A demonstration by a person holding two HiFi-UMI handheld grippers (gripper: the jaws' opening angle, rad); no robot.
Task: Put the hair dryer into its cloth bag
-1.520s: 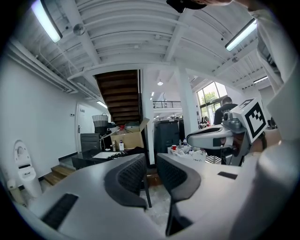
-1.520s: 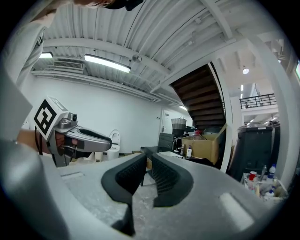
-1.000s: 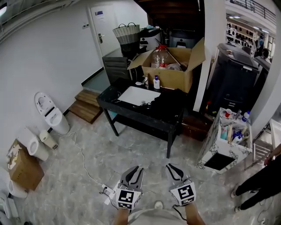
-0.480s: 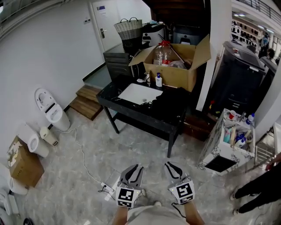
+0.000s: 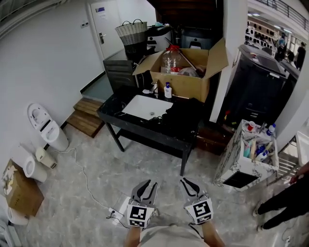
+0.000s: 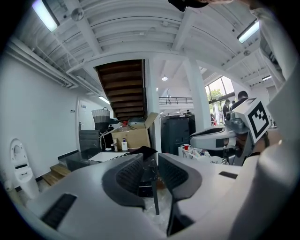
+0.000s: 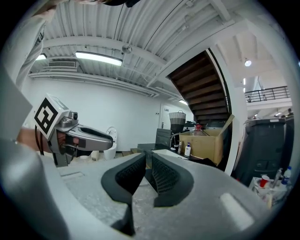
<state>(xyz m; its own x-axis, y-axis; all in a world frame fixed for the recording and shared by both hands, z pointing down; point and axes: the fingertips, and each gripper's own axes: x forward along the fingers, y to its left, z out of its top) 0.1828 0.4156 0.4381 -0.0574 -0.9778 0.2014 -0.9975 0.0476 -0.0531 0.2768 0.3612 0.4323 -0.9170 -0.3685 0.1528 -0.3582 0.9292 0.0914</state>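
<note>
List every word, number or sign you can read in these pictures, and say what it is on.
No text can be read.
The blue sign on the door: too small.
Label on the white bottle: too small.
Print on the floor carton: blurred.

Room, white-walled, grey marbled floor.
Black table at centre, open cardboard box behind; white door and woven basket at back; wooden steps by wall; dark stair underside; ceiling tube light lit.
</note>
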